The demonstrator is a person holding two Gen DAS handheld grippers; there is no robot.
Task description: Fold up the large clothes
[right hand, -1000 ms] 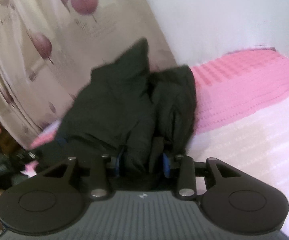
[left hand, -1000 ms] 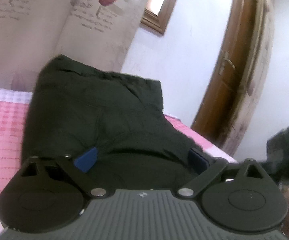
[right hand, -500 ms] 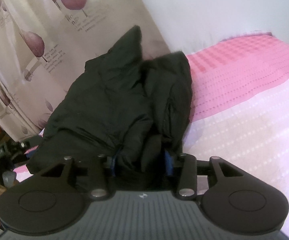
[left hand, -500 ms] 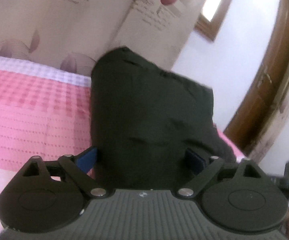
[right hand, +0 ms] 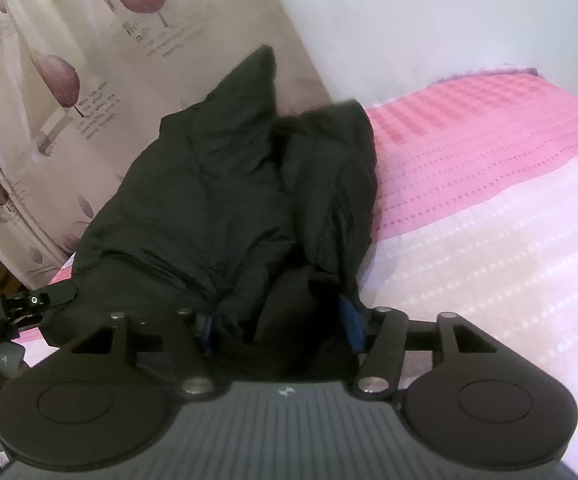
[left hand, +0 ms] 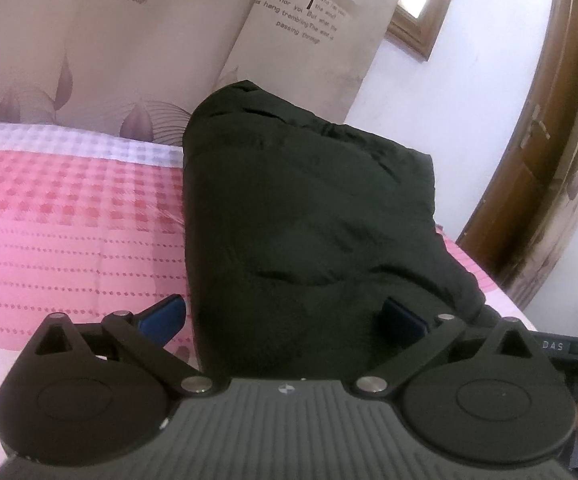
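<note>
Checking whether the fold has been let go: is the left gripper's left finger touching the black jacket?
Apart. The left wrist view shows pink bedspread between that blue finger and the black jacket, as the left gripper opens.

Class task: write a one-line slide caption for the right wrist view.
Right gripper, jaws opening around a fold of black jacket on a pink bedspread.
</note>
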